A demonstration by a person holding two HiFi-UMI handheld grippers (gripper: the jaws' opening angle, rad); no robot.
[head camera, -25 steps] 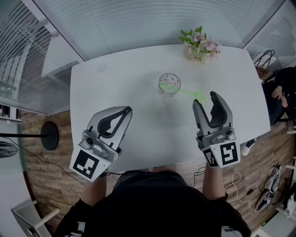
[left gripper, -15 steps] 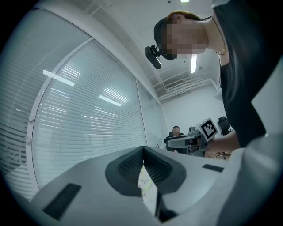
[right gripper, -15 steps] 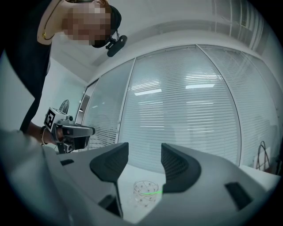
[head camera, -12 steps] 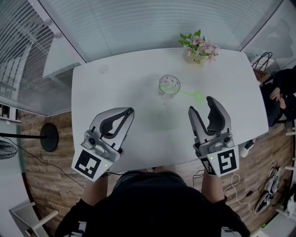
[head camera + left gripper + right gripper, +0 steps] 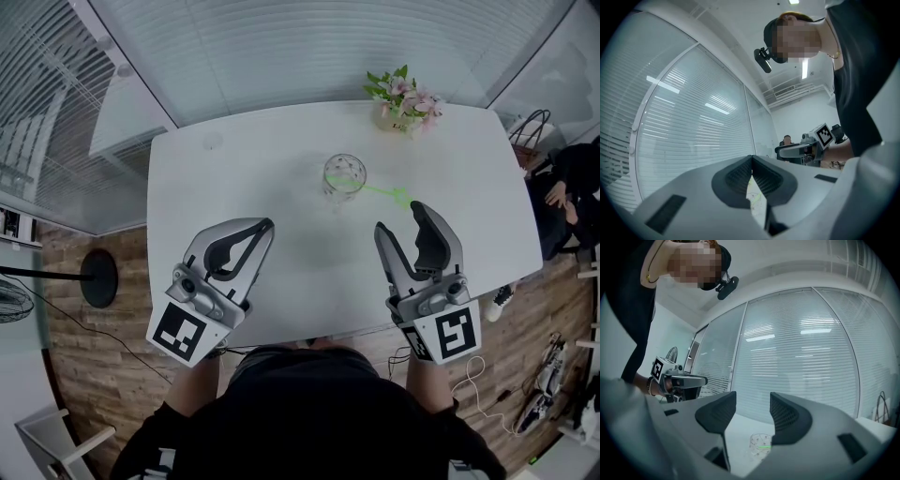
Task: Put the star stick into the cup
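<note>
A clear glass cup (image 5: 344,175) stands near the middle of the white table (image 5: 234,178). The green star stick (image 5: 382,190) rests in it and leans out to the right, its star end low over the table. My right gripper (image 5: 399,217) is open and empty, just this side of the star end. In the right gripper view the cup (image 5: 761,445) shows low between the parted fingers, with the green stick (image 5: 764,446) inside. My left gripper (image 5: 265,225) is shut with nothing in it, left of the cup and nearer me; its pads (image 5: 761,176) meet.
A pot of pink flowers (image 5: 405,94) stands at the table's far right edge. A dark bag (image 5: 534,127) and a seated person (image 5: 574,183) are beyond the right end. A round stand base (image 5: 98,277) sits on the wooden floor at left.
My right gripper has drawn back towards me and a little left, away from the star end. The left gripper has hardly moved. The stick stays in the cup.
</note>
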